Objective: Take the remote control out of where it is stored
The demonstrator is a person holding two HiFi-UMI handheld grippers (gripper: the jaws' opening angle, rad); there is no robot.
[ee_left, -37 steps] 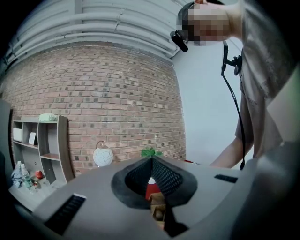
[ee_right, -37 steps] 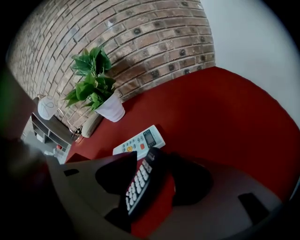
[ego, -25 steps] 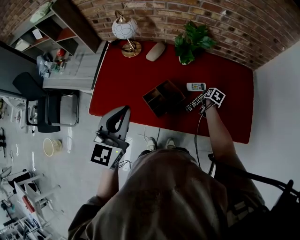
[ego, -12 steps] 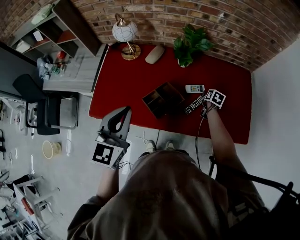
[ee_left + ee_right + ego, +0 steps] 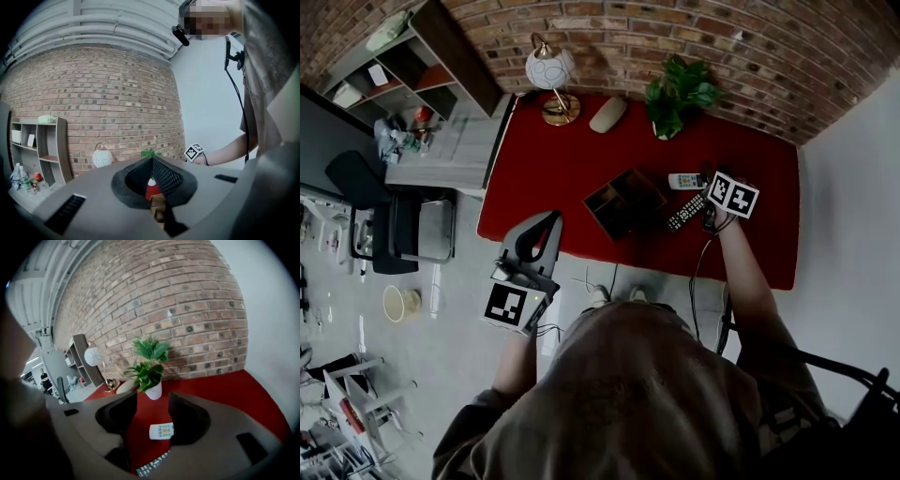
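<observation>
The right gripper (image 5: pixel 152 401) hangs over the red counter (image 5: pixel 225 390), fingers (image 5: pixel 187 420) spread apart and nothing pinched between them. Looking along them, the white remote control (image 5: pixel 161 430) lies flat on the counter out ahead, right in line with the gap. The dark remote control (image 5: pixel 152 467) lies down by the base of the fingers, key rows facing up. From the head view, both remotes sit on the counter outside the wooden box (image 5: pixel 623 199). The dark one is between the box and the right fingers, just beside them; whether it touches them I can't tell. Farther ahead of those fingers stands the potted plant (image 5: pixel 149 364), with the lamp (image 5: pixel 93 356) off to their left. Now the left gripper (image 5: pixel 548 223): it's held off the counter's edge, above the floor (image 5: pixel 459 281), fingers (image 5: pixel 136 176) pressed together and empty, pointing toward the box.
</observation>
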